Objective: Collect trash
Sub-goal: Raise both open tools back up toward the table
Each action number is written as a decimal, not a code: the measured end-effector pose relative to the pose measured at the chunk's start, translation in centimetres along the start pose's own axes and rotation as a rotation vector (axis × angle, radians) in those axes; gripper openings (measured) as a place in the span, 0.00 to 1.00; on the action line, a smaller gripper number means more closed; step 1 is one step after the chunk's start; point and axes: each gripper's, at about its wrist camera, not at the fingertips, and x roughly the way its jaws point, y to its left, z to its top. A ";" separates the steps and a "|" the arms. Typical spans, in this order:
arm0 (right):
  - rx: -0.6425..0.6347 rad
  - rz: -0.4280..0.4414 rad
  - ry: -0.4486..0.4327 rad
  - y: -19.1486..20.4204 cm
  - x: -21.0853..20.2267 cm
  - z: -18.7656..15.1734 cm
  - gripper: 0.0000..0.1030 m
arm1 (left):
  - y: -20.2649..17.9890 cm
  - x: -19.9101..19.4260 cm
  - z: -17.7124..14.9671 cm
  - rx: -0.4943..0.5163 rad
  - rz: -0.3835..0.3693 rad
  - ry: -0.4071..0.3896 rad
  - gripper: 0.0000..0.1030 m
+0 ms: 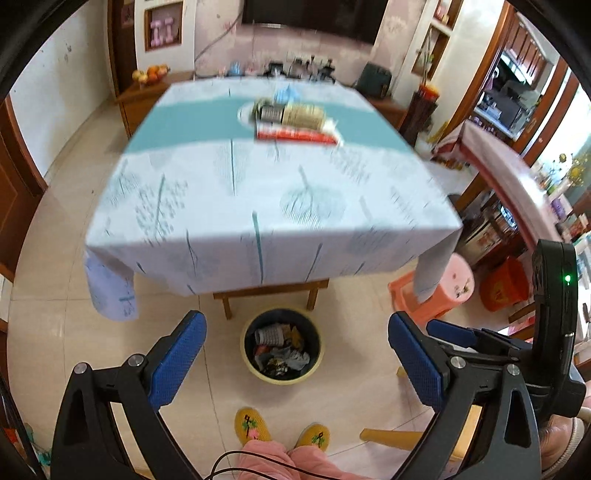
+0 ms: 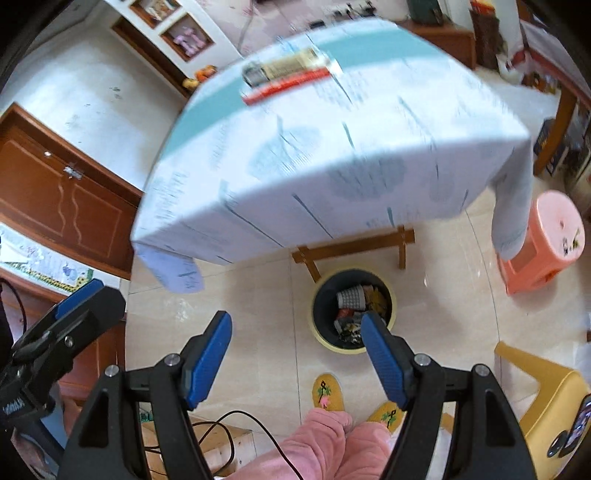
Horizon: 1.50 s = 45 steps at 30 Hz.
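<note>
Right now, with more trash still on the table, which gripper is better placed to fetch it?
Neither clearly. Left gripper and right gripper both hang open and empty near the bin, away from the pile on the table. The left looks slightly more centred on it.

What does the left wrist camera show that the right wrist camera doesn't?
Only the left wrist view shows the orange bucket beside the pink stool, and the dark screen on the far wall. Only the right wrist view shows the brown cabinet doors and a yellow chair. Both show the clothed table with the pile of packaging, the trash bin on the floor, yellow slippers, and both open, empty grippers: left gripper, right gripper.
</note>
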 end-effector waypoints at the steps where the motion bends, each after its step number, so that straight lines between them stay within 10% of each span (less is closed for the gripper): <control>1: -0.017 0.006 -0.013 0.5 -1.1 0.2 0.71 | -0.2 -1.4 0.5 -0.002 -0.002 -0.017 0.95; 25: -0.189 0.112 -0.325 3.6 -14.8 9.0 0.71 | -3.5 -13.7 10.2 -0.029 0.032 -0.186 0.95; 45: -0.063 -0.024 -0.311 4.4 -5.5 27.1 0.71 | 7.2 1.7 28.7 -0.097 -0.094 -0.030 0.78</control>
